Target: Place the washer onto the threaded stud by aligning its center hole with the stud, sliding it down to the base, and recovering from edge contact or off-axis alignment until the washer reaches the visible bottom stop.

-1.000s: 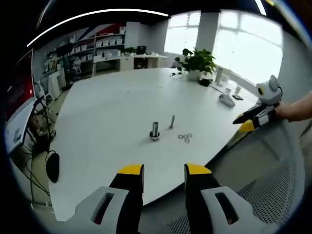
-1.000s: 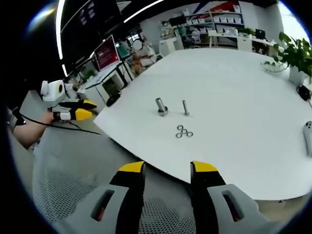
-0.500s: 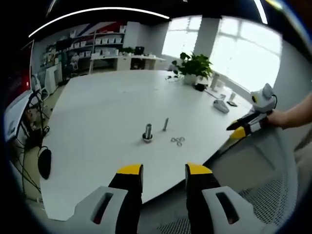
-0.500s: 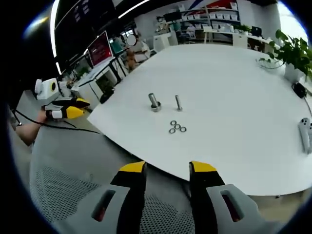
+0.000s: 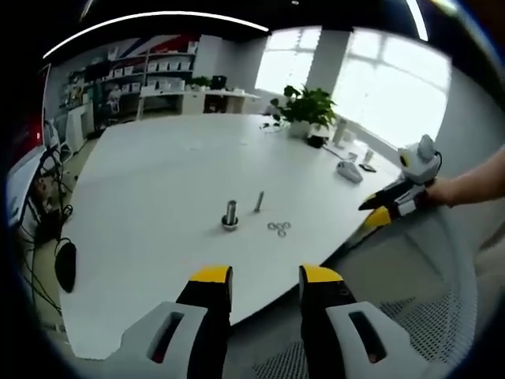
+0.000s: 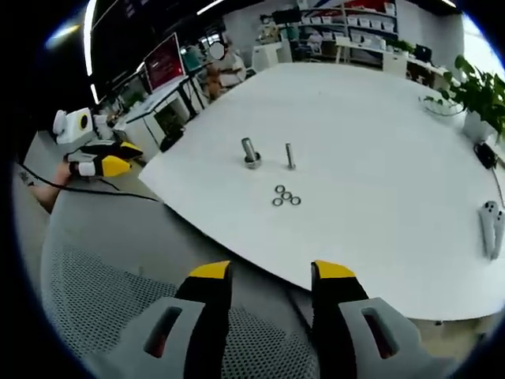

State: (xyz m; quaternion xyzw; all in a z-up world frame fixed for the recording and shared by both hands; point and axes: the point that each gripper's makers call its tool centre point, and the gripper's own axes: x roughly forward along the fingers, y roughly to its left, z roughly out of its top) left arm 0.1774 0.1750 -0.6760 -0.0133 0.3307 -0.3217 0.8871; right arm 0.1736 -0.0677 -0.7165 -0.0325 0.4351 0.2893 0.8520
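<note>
In the left gripper view, my left gripper (image 5: 266, 286) hangs with jaws parted and nothing between them, short of the white table (image 5: 158, 174); the washers (image 5: 278, 229) lie flat ahead, slightly right, just beside two upright studs (image 5: 230, 214). In the right gripper view, my right gripper (image 6: 271, 286), likewise released and empty, sees the washers (image 6: 286, 197) dead ahead, nearer than the studs (image 6: 251, 153), so I judge it better placed.
</note>
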